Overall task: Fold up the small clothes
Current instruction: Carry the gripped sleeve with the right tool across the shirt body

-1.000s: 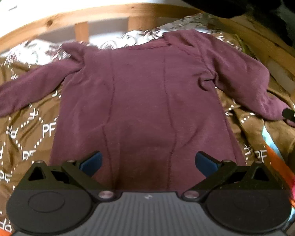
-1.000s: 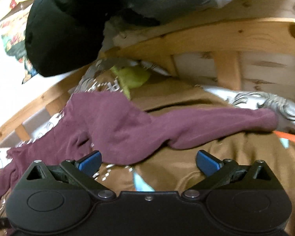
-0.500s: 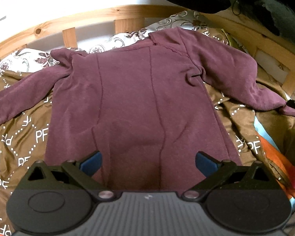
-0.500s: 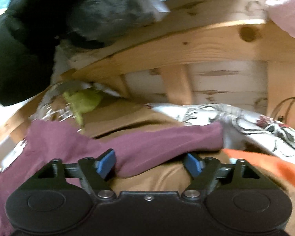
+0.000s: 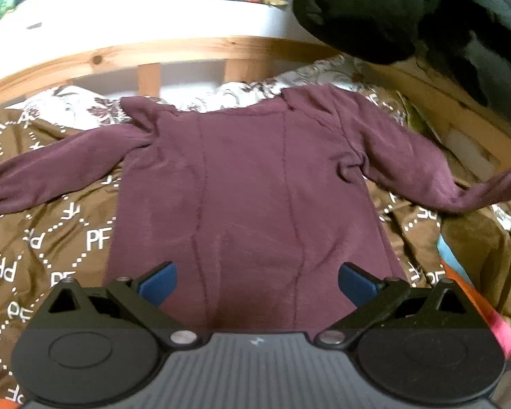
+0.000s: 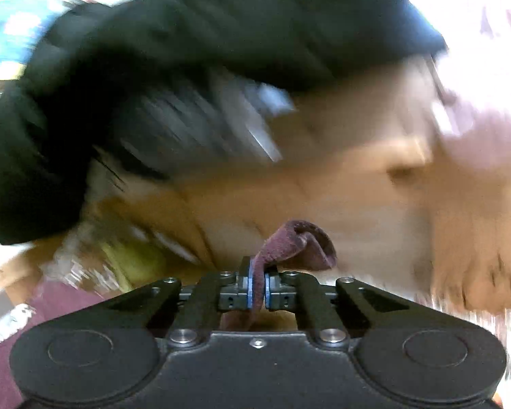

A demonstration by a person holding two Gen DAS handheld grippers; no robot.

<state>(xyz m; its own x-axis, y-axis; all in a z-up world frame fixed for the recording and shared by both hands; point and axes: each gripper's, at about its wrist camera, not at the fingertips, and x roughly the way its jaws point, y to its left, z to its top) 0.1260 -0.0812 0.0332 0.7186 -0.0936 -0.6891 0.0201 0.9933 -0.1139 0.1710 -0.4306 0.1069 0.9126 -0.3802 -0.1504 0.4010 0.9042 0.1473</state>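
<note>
Folding that right sleeve in is the step in hand as far as I can judge, and the trick is to carry the cuff across low and slow so the fabric lands flat on the body instead of bunching at the armpit, then let go only once it's lying smooth

Nearest thing first: the right gripper (image 6: 257, 289) is clamped tight on the sleeve cuff (image 6: 298, 243), the maroon end poking out past the blue pads (image 6: 250, 284). It points roughly level, and that view is smeared with blur, so not much else is readable there

The left gripper (image 5: 257, 284) has its jaws wide apart with nothing in them, tilted down and hovering over the hem of the maroon sweater (image 5: 248, 184). I'd park it on the hem to pin the body while the sleeve comes over

The sweater lies flat on the brown blanket (image 5: 51, 238), arms spread, neck toward the wooden bed rail (image 5: 126, 56). Its right sleeve (image 5: 426, 177) rises off the bed toward the picture's right edge. Black clothing (image 5: 374, 10) hangs beyond
</note>
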